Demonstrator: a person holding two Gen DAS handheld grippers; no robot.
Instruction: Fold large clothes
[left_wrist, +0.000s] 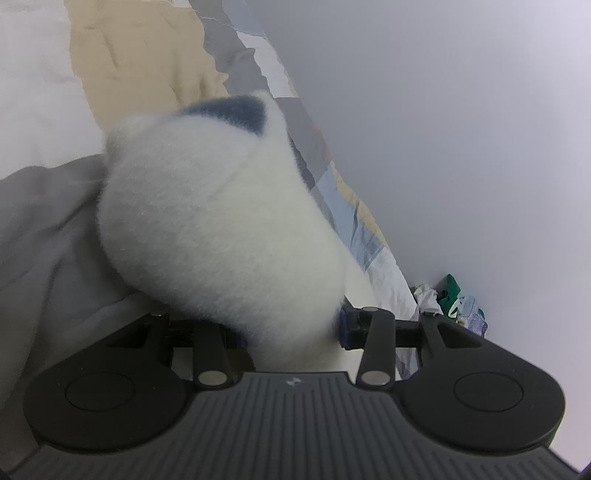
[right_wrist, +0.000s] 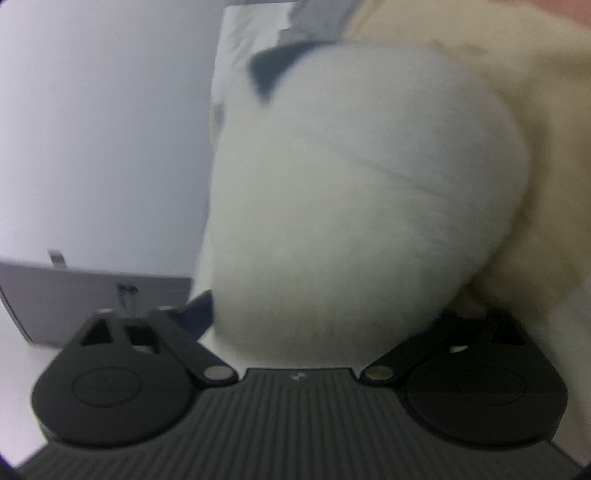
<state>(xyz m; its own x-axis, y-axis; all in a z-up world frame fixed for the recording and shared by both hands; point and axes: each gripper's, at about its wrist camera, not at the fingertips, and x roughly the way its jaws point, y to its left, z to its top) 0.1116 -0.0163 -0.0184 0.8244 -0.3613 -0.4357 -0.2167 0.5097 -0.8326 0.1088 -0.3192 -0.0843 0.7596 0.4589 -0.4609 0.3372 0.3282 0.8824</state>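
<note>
- My left gripper (left_wrist: 291, 328) has its fingers clamped on a fluffy white garment (left_wrist: 214, 221) with a dark blue patch, bunched above the bed (left_wrist: 44, 221).
- My right gripper (right_wrist: 295, 328) has the same fleece between its fingers; whether they press it, I cannot tell.
- Likely a fold in progress; next, lay the bundle flat.
- Blur and fleece hide the fingertips.

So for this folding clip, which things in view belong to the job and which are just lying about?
Part of the job:
- fluffy white garment with a dark blue patch, bunched between the fingers of the left gripper
- right gripper, the same white garment bulging between its fingers

Just lying about:
- patchwork quilt
- grey sheet
- small heap of clothes by the wall
- grey box
</note>
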